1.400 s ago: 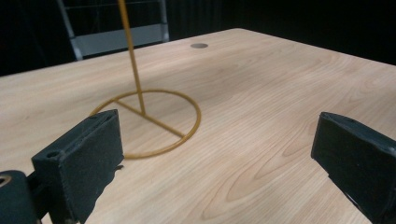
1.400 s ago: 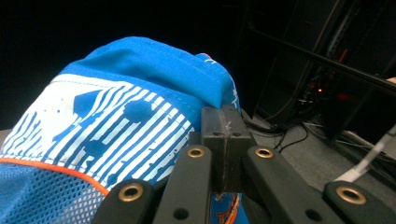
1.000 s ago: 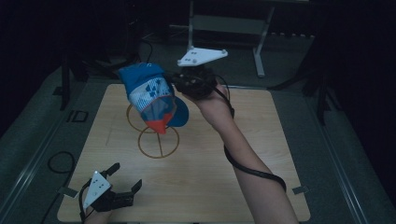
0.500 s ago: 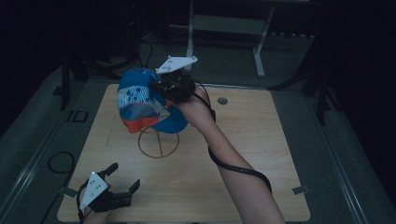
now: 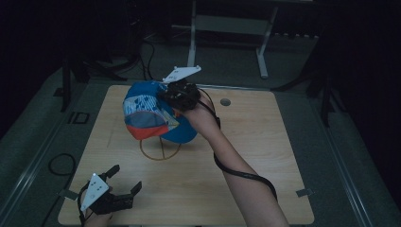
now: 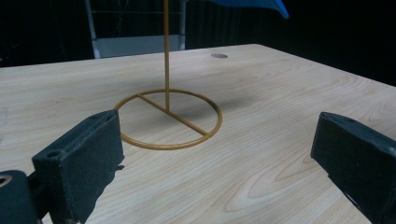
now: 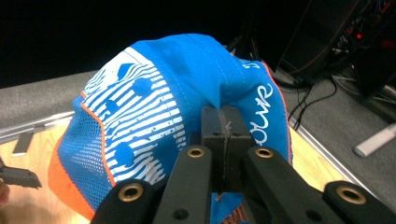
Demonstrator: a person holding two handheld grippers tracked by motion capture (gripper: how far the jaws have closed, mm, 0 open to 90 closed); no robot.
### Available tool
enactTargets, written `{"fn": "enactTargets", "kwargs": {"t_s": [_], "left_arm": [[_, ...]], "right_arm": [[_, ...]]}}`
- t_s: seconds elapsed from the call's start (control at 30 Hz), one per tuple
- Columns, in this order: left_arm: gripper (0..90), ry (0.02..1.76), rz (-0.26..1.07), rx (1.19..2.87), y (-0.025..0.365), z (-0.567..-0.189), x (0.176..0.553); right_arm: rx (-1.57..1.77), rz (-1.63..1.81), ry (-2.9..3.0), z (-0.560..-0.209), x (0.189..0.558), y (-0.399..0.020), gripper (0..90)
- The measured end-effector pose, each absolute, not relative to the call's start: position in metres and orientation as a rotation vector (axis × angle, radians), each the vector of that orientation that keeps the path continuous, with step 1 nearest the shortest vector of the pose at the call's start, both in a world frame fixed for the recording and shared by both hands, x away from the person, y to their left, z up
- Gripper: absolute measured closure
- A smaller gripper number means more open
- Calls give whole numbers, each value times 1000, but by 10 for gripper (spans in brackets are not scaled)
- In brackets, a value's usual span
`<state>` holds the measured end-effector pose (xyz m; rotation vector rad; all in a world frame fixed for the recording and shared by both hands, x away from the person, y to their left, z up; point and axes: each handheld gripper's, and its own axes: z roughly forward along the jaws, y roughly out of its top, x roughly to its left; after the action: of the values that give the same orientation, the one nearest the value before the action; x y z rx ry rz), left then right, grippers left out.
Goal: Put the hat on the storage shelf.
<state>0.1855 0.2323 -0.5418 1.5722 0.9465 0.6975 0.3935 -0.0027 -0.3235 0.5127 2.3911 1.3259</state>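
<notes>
Left gripper (image 5: 116, 189) parked at near-left corner of table (image 5: 283, 142), jaws spread wide, nothing between them; from left gripper view, aimed across bare wood at wire stand (image 6: 167, 116).

Stand: thin yellow ring base flat on table, cross-bar, single upright rod rising from centre. Base free-standing, probably easy to tip or skid.

Cap (image 5: 153, 116), blue with white stripes, orange trim and mesh back, held aloft above stand, crown toward far-left, brim edge just above rod top in left gripper view.

Right gripper (image 5: 182, 94) over table centre-back, jaws pinched tight on a fold of cap fabric (image 7: 154, 107); pads meet with cloth bunched between.

Judged step: seating cap on rod. To do well: centre crown hollow over rod tip, lower straight down, no sideways drag. Let go only once weight sits on rod. Grip on a mere fold, so cap may swing; slow descent advised. Left gripper could steady ring if base shifts.
</notes>
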Motion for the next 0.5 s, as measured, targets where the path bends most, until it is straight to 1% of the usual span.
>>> {"fn": "enactTargets", "kwargs": {"t_s": [0.5], "left_arm": [[27,944,681,1591,232,-544,185]], "right_arm": [[570,1333,2486,-342,406,6,892]]}}
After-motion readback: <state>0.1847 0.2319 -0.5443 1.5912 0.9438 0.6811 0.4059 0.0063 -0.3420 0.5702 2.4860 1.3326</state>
